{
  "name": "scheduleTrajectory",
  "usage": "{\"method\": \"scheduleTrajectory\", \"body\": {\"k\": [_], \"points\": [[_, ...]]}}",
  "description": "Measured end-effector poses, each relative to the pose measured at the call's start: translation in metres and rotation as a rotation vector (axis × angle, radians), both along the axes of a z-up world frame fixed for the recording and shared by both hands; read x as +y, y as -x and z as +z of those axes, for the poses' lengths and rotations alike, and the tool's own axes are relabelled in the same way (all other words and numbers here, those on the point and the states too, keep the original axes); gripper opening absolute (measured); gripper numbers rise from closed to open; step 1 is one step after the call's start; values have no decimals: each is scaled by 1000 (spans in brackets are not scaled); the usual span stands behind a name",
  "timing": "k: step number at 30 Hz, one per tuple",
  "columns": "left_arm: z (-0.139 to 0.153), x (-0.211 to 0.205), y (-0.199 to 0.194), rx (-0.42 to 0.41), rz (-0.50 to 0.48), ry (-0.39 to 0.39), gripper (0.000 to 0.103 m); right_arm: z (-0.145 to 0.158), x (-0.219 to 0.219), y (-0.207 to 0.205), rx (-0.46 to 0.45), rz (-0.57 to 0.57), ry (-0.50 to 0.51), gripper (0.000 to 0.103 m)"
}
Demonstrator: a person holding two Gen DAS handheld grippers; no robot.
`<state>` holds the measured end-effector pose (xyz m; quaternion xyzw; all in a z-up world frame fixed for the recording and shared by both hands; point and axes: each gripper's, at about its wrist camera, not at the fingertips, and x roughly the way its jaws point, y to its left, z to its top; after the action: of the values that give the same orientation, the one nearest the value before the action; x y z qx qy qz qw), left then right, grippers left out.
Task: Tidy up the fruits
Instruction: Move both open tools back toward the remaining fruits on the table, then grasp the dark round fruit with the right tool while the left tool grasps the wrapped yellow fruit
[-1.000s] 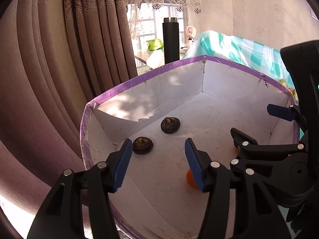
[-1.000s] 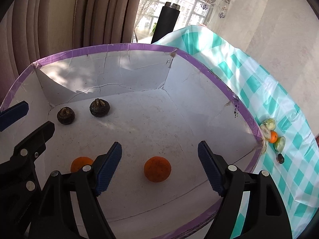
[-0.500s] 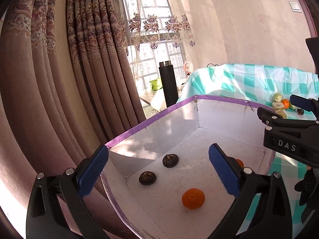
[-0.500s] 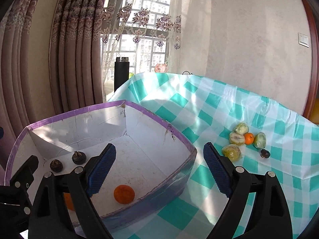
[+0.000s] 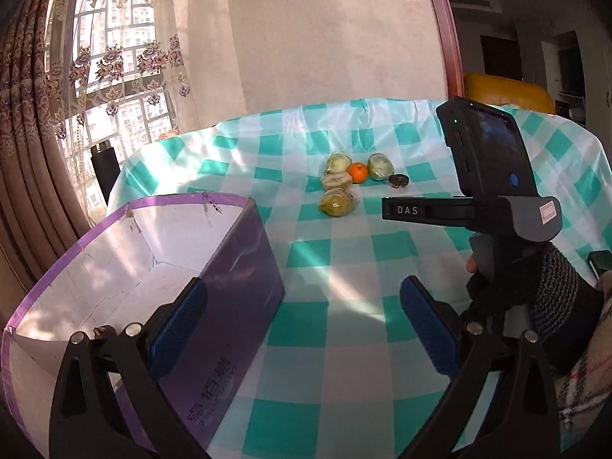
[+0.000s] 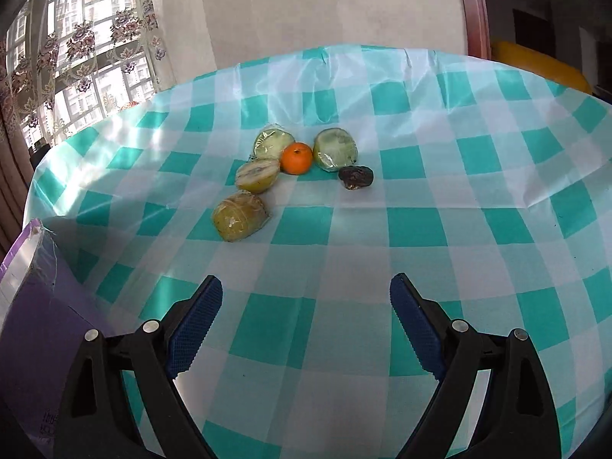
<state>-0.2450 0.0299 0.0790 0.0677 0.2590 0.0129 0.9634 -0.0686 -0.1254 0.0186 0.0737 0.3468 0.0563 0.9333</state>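
Note:
Several fruits lie in a cluster on the checked tablecloth (image 6: 420,229): an orange (image 6: 295,158), plastic-wrapped green-yellow fruits (image 6: 239,216) around it, and a small dark fruit (image 6: 356,177) on the right. My right gripper (image 6: 306,321) hangs open over bare cloth, well short of the cluster. In the left wrist view the same orange (image 5: 357,173) and wrapped fruits (image 5: 336,202) lie farther off. My left gripper (image 5: 302,321) is open and holds nothing. Its left finger stands over the near wall of the purple-rimmed white box (image 5: 229,267). A gloved hand (image 5: 535,287) holds the right gripper's body at right.
The box takes up the table's left side, and its corner (image 6: 34,287) shows in the right wrist view. A black flask (image 5: 105,168) stands by the window behind it, beside curtains (image 5: 23,153). The table edge curves round behind the fruit. A yellow chair (image 5: 505,88) is at back right.
Both grippers swung right, from over the box interior to face the fruit cluster on the cloth. Their jaws widened. The oranges and dark fruits inside the box have dropped out of view.

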Motion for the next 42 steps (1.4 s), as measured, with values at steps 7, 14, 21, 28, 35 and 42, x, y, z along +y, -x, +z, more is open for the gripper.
{"method": "scheduleTrajectory", "body": {"k": [7,14,21,28,35,42], "points": [[-39,-22,-86,128,-12,115,101,1,-12,-18,-67,43,14,86],[-53,-21,-136,172,-13,148,101,-3,-24,-51,-7,87,-58,86],[-55,-12,-164,202,-100,307,101,-13,-49,-74,38,76,-224,86],[-60,-14,-175,239,-81,324,101,-15,-34,-103,69,151,-186,86],[-66,-16,-179,283,-76,319,101,-21,-46,-140,121,33,-113,79],[-69,-12,-185,326,-76,345,101,-24,-22,-174,162,62,52,73]]}}
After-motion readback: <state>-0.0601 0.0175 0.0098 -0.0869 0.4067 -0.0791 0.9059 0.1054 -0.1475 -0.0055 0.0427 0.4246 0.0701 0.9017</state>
